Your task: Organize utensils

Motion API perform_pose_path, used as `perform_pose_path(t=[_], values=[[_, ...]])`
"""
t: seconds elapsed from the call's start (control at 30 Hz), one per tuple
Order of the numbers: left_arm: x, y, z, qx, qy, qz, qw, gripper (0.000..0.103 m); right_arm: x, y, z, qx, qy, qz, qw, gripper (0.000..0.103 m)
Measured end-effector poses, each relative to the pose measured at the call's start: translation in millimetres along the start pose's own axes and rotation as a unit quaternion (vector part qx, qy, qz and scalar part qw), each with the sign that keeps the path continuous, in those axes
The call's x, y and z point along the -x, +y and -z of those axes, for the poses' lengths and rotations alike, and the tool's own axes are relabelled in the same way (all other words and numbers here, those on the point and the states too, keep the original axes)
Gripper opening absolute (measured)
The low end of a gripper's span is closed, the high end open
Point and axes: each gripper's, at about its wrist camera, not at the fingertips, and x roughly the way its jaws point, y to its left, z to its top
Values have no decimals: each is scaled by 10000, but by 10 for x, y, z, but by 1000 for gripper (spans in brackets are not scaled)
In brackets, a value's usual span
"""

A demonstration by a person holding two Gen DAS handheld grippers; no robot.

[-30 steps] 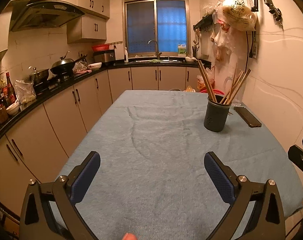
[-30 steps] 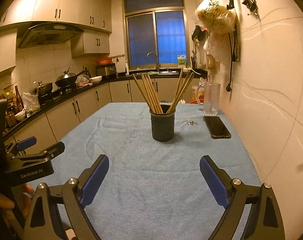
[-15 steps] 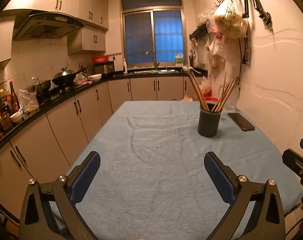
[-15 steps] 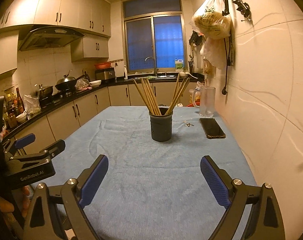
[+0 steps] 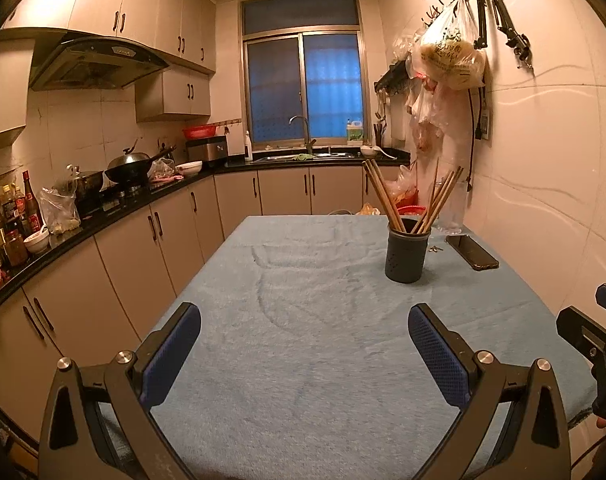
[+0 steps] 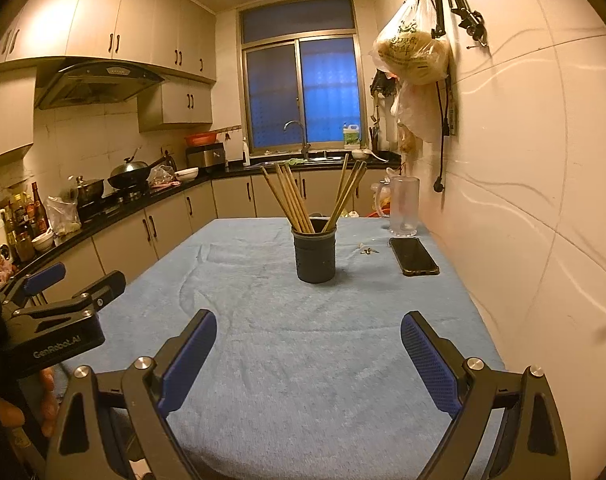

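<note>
Black tool (image 6: 305, 356) frames, blue textured pads (image 6: 429, 362)

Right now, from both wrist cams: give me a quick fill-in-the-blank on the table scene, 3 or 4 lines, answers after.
1. The chopsticks stand inside a dark ____ on the blue cloth.
2. The phone lies flat, between the holder and the ____.
3. The left gripper and right gripper both have their jaws ____.
4. The clear pitcher stands at the table's ____ end, beyond the phone.

Missing words: holder; wall; open; far
</note>
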Motion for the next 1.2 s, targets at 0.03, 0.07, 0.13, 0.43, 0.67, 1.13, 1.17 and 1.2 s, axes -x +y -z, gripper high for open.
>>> perform_pose_path(t=[0.03,0.07,0.13,0.43,0.67,1.13,1.17,1.2], values=[[9,1,1,2,-13,-7,10000,103,14,-3,1,-9,-19,3,10000,95],[16,1,0,4,-22,-15,10000,103,18,-7,0,-15,-27,1,10000,95],[29,6,-2,19,-46,-20,10000,103,39,-6,1,-23,-48,1,10000,95],[49,12,-8,61,-60,-62,9999,103,64,2,3,-11,-78,-4,10000,95],[52,15,-15,83,-94,-69,9999,103,71,5,-1,-2,-89,9,10000,95],[67,18,-10,78,-114,-46,9999,103,67,6,0,4,-80,7,10000,95],[64,17,-13,76,-112,-40,9999,103,72,4,0,3,-83,11,10000,95],[63,18,-12,77,-112,-43,9999,103,67,5,-2,2,-80,16,10000,95]])
